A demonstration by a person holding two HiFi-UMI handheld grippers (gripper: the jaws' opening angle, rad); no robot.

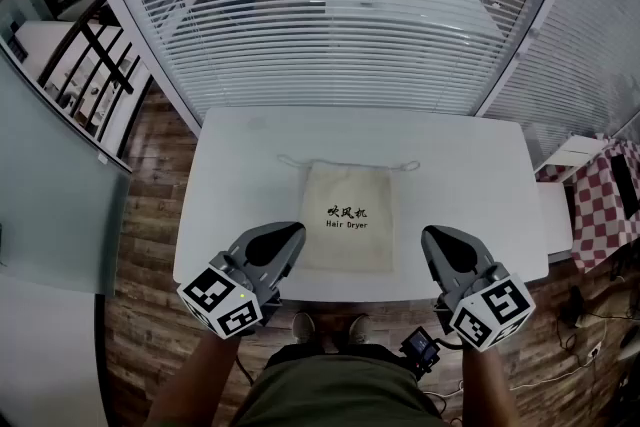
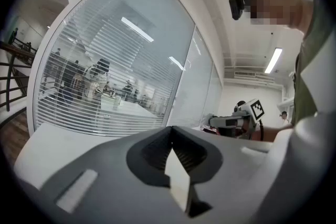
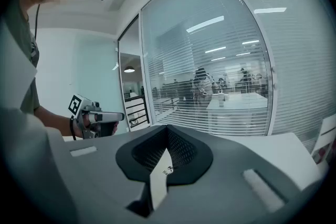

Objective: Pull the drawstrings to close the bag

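Our right hand-held gripper (image 3: pixel 168 127) has its grey jaws closed, tips meeting. Only a sliver of the cream cloth bag with dark print (image 3: pixel 159 182) shows through the slit between them. Our left hand-held gripper (image 3: pixel 119 117) is off to the left, and the white counter (image 3: pixel 273 145) runs up to a glass wall with white blinds (image 3: pixel 220 76).

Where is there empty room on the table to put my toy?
The table is bare left of the bag, right of it, and beyond the drawstrings toward the blinds. The near edge is crowded: the left gripper and right gripper flank the bag there.
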